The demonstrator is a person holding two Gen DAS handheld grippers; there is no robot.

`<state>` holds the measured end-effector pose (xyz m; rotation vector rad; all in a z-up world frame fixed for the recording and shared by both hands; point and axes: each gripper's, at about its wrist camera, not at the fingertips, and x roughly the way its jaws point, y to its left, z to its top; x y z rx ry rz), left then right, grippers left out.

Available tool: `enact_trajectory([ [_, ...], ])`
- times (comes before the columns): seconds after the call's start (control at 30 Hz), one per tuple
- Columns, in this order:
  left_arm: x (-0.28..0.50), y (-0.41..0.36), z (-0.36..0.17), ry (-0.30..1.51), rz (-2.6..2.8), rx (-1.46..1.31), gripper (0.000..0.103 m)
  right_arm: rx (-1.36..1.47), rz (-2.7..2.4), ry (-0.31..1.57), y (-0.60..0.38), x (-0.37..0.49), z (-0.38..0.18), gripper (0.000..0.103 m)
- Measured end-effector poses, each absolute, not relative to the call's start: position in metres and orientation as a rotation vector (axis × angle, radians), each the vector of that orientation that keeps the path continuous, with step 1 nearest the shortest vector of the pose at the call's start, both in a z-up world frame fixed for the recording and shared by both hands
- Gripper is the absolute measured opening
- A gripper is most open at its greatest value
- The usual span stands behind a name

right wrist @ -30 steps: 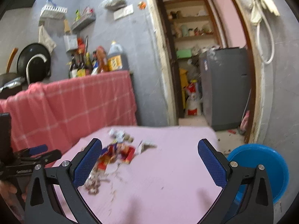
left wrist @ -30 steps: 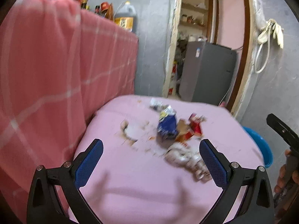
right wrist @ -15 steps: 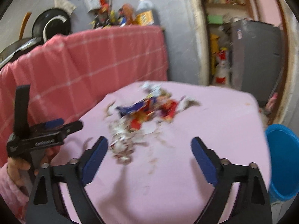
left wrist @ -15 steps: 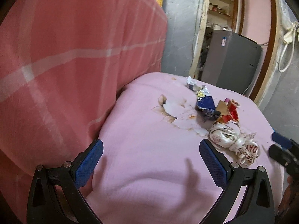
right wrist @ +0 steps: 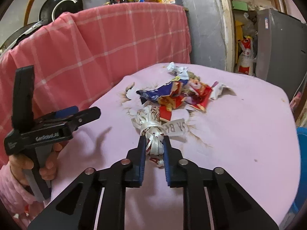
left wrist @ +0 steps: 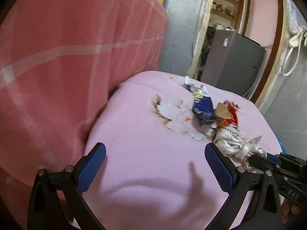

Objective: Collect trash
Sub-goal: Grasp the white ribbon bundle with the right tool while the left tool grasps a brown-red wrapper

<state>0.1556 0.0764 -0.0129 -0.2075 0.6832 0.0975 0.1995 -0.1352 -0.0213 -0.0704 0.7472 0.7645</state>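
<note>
The right gripper (right wrist: 153, 149) has its jaws narrowed on the white knotted wrapper (right wrist: 151, 132), at the near edge of the trash pile (right wrist: 172, 95) on the pink counter (right wrist: 239, 134). The left gripper (left wrist: 155, 164) hovers with jaws wide and nothing between them.

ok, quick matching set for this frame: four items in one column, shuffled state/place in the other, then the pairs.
Items:
1. right claw
2. left claw
3. blue snack wrapper
4. blue tub

States/places:
A. open, nothing between its pads
B. beyond the pink table's right edge
C. shut on the white crumpled wrapper
D. lying in the trash pile, not gripped

Pairs: 1-C, 2-A, 3-D, 4-B
</note>
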Motion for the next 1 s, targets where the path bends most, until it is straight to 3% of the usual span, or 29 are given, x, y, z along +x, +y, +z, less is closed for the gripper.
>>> enact_trajectory([
  [0.6, 0.210, 0.007, -0.008, 0.760, -0.149, -0.196, 0.099, 0.093, 0.510, 0.706, -0.243, 0.204, -0.024, 0.012],
  [0.9, 0.255, -0.013, -0.014, 0.805, -0.168, -0.209, 0.070, 0.154, 0.512, 0.695, -0.249, 0.210, -0.030, 0.012],
  [1.0, 0.264, -0.015, -0.019, 0.827, -0.154, -0.203, 0.055, 0.162, 0.513, 0.688, -0.250, 0.211, -0.031, 0.012],
])
